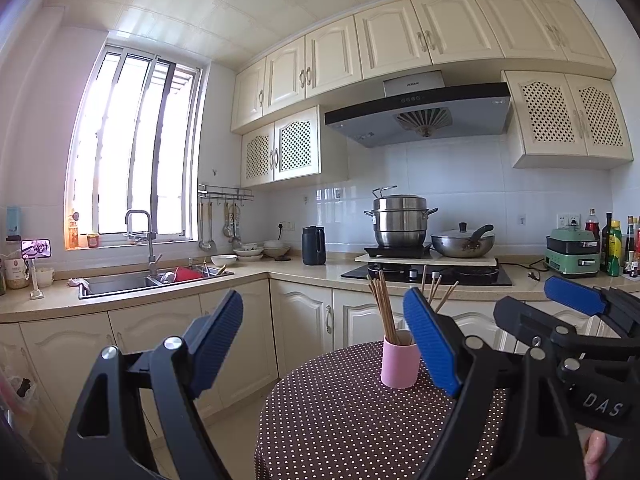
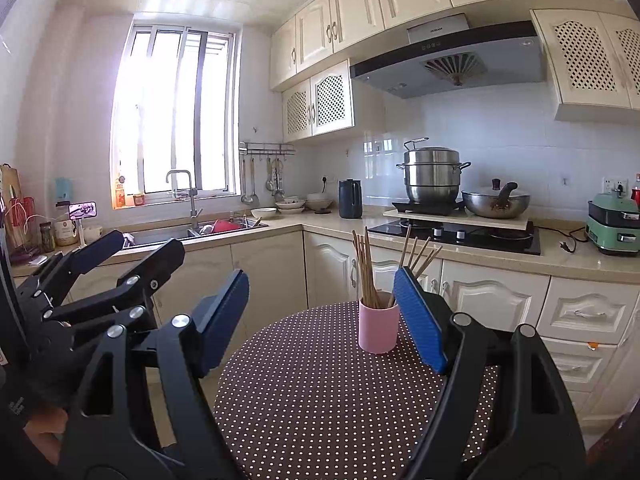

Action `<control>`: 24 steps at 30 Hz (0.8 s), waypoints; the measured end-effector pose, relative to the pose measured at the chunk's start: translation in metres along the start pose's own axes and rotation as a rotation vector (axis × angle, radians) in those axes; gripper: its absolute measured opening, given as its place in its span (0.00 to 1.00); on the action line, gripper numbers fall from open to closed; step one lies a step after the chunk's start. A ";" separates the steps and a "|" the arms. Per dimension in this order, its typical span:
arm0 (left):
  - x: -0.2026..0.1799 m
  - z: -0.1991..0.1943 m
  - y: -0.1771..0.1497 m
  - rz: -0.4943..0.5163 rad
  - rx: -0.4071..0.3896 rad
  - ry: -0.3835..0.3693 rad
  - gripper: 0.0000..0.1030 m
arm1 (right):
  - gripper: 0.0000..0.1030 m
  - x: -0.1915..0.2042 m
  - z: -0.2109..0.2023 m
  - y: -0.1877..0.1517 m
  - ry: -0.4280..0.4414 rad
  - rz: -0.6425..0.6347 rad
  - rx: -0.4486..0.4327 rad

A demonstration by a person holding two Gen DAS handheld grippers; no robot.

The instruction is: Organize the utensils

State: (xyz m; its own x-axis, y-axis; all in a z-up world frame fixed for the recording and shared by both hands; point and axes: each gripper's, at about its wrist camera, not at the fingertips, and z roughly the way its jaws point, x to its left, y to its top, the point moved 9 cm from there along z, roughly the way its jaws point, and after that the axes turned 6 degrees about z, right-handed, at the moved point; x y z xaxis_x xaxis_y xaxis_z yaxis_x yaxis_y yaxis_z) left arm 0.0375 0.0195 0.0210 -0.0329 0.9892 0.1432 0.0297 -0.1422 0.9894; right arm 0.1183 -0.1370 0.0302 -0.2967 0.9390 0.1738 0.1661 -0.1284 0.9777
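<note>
Only in the left wrist view are bottles [image 1: 614, 246] seen at the counter's [image 1: 280, 270] far right. Centrally, a dotted round table [image 2: 320, 392] bears a pink cup [image 2: 378, 328] holding chopsticks [image 2: 366, 270]. Left gripper [image 1: 328, 344] and right gripper [image 2: 324, 316] are held level, jaws wide, nothing gripped.

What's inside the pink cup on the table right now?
The pink cup holds wooden chopsticks, standing and fanned out in two loose bunches. Its opaque wall hides their lower ends and anything else at the bottom. The right gripper's finger covers part of the right bunch.
</note>
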 end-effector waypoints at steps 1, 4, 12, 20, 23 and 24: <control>0.000 0.000 0.000 0.000 0.001 -0.002 0.79 | 0.72 0.000 0.000 0.000 -0.001 -0.001 0.000; -0.001 0.000 0.000 0.002 0.001 -0.002 0.79 | 0.72 0.000 0.000 0.000 -0.003 0.000 0.003; -0.005 0.010 0.004 0.004 0.001 -0.020 0.79 | 0.72 -0.006 0.008 0.004 -0.006 0.011 0.013; -0.005 0.012 0.006 0.015 -0.005 -0.012 0.79 | 0.72 -0.006 0.008 0.004 -0.004 0.017 0.008; -0.004 0.014 0.008 0.022 -0.013 -0.005 0.79 | 0.72 -0.006 0.012 0.005 -0.004 0.016 0.007; -0.004 0.015 0.008 0.023 -0.012 -0.004 0.79 | 0.72 -0.006 0.012 0.006 -0.006 0.015 0.005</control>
State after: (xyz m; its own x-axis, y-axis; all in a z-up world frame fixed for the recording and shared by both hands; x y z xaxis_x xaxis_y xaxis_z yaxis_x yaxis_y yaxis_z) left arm 0.0532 0.0151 0.0284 -0.0287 0.9858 0.1655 0.0181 -0.1650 0.9861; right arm 0.1327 -0.1395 0.0336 -0.2884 0.9390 0.1873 0.1751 -0.1406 0.9745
